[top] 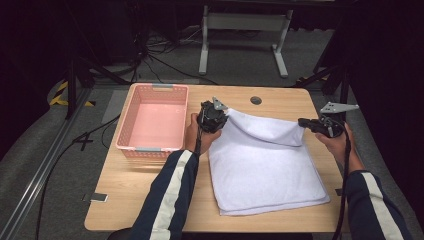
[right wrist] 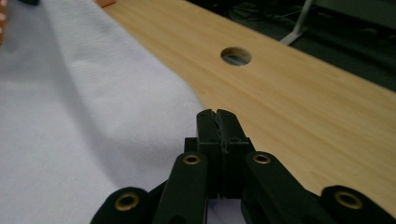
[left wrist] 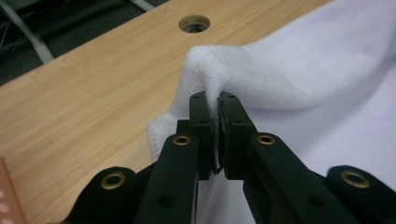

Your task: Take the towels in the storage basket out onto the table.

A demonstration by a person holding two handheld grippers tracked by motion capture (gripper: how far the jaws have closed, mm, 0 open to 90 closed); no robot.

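High view: fixed above the person's edge of the table (top: 150,200), facing forward and down, far enough to take in the whole top and the floor beyond. Left gripper view: low, close over the white towel (left wrist: 303,70), facing the table's cable hole (left wrist: 194,23). Right gripper view: equally close, facing the same hole (right wrist: 236,56) from the towel's other side. All three share hole and towel.

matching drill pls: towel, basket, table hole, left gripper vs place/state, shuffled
1. towel
2. basket
3. table hole
4. left gripper

a. pink, at the table's left
b. shut on a far corner of the cloth
c. at the far edge of the tabletop
d. white, folded, far corners lifted

Pairs: 1-d, 2-a, 3-c, 4-b
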